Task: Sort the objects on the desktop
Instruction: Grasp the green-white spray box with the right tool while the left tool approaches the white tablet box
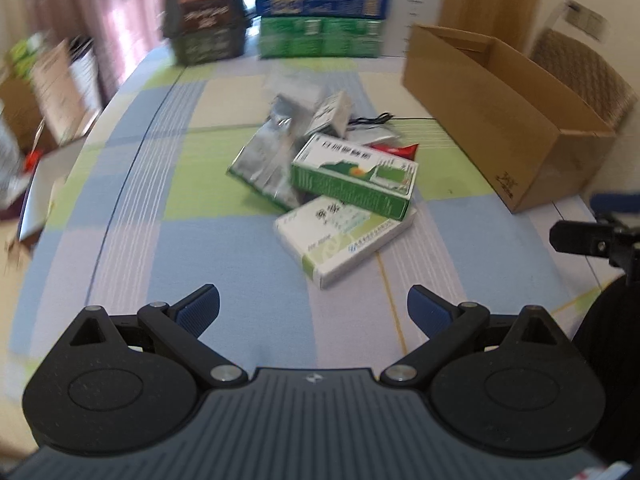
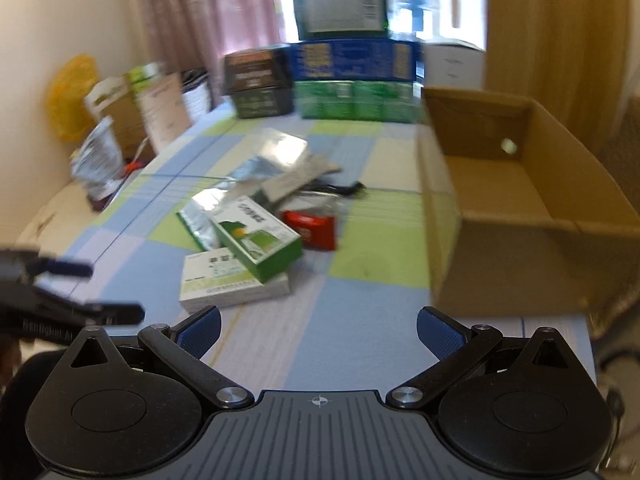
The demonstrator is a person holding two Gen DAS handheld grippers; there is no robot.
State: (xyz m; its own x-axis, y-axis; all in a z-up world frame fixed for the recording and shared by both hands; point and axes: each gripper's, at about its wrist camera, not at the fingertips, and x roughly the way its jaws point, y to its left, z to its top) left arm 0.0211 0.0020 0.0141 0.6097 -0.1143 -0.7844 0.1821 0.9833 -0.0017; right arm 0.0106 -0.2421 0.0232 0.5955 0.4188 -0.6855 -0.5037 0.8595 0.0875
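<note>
Green medicine carton [image 1: 354, 176] atop white carton [image 1: 344, 236], mid-tabletop [image 1: 120, 216], among foil pouches [image 1: 264, 160]: likely light, stiff, best pinched across narrow sides; pouches slippery, floppy. Both grippers, left [image 1: 314, 312] and right [image 2: 318, 332], spread wide, empty. Open cardboard box [image 2: 520, 216] alongside; checked cloth, stacked boxes [image 2: 352, 80] behind.

Daylight comes through the window [image 2: 400, 0] beyond the surface's far edge, blown out white there. Both views are motion-blurred, worst toward the edges, where fisheye bending curves the surface [image 1: 120, 240]. Shadows are soft.
</note>
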